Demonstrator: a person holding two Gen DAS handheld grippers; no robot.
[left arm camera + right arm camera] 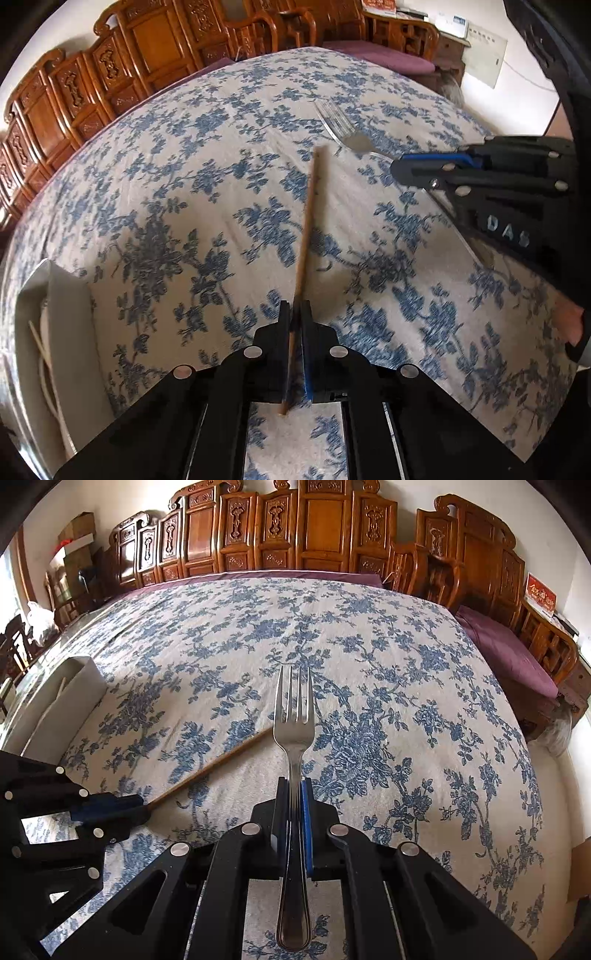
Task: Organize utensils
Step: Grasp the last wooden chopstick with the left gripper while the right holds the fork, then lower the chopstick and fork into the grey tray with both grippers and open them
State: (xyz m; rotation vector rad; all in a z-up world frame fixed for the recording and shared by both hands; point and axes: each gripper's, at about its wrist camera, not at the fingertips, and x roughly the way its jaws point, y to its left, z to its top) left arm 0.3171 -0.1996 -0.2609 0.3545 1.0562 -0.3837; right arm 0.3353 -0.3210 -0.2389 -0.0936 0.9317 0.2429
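Observation:
My left gripper is shut on a brown wooden chopstick that points forward above the blue floral tablecloth. My right gripper is shut on a steel fork, tines forward and held above the cloth. In the left wrist view the right gripper and the fork show at the right. In the right wrist view the left gripper and the chopstick show at the lower left. A white organizer tray lies at the left; it also shows in the right wrist view.
A pale chopstick lies in the white tray. Carved wooden chairs line the far edge of the table. A purple cushioned bench stands at the right.

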